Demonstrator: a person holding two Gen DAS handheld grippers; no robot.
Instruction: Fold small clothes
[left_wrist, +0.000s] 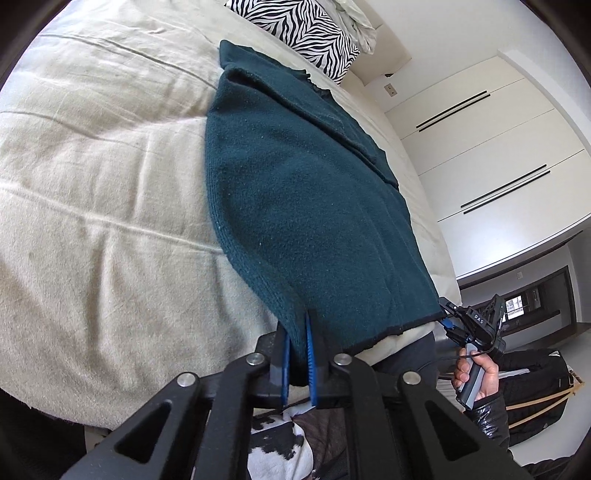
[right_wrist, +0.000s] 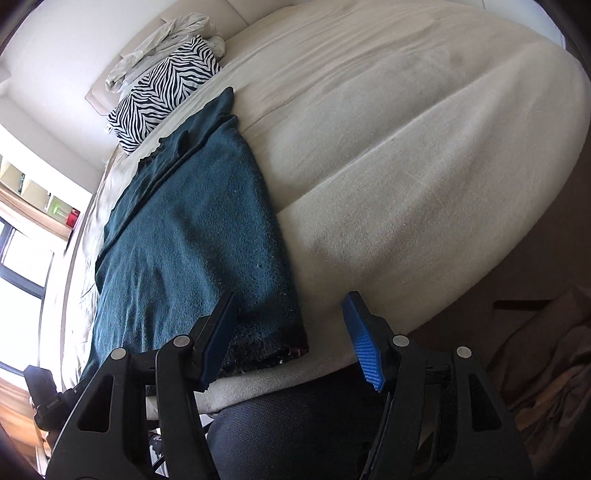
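We see the dark green fleece garment (left_wrist: 303, 192) spread lengthwise on the cream bedspread (left_wrist: 92, 184) | our left gripper (left_wrist: 297, 354) pinches its near hem | our right gripper (right_wrist: 291, 332) gapes wide over its near right corner, holding nothing.

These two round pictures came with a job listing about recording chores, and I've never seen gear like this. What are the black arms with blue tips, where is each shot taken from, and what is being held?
There is no robot here: a person holds hand-operated tongs, one in each hand, each carrying a wide-angle camera that looks out along its blue-padded fingers. One picture comes from the left tongs, the other from the right tongs. A dark green sweater lies on a cream-covered bed, with a zebra-print pillow further back. The left tongs are shut on the sweater's near edge. The right tongs stand open at the sweater's other near corner, gripping nothing.
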